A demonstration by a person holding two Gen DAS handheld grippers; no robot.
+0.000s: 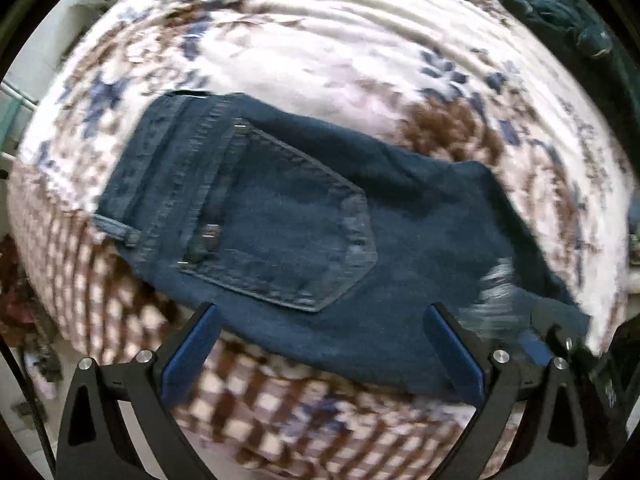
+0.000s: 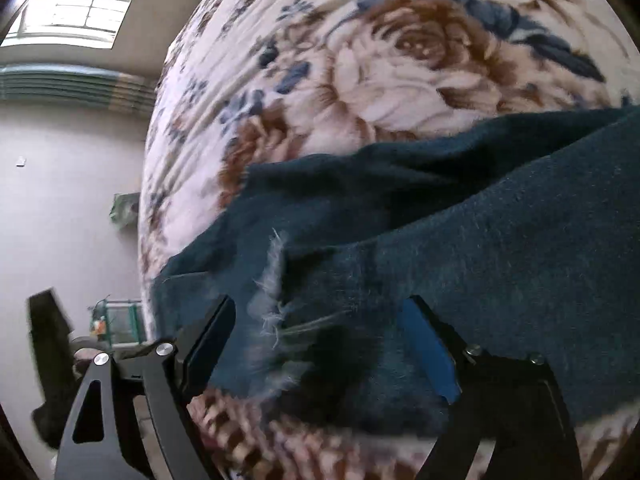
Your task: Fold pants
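Dark blue jeans [image 1: 304, 216] lie folded on a flowered blanket [image 1: 320, 40], back pocket [image 1: 280, 224] up, just ahead of both tools. The left gripper [image 1: 324, 344] hovers with its jaws spread wide and empty at the near edge of the denim, the waistband [image 1: 160, 184] ahead and to its left. The right gripper [image 2: 320, 344] is likewise open and holding nothing, its fingers straddling the frayed hem [image 2: 276, 304] at the leg end. The risk from here: a pinch that catches only the top layer, or the plush blanket beneath, would likely drag the stack askew and undo the fold near the bed's edge.
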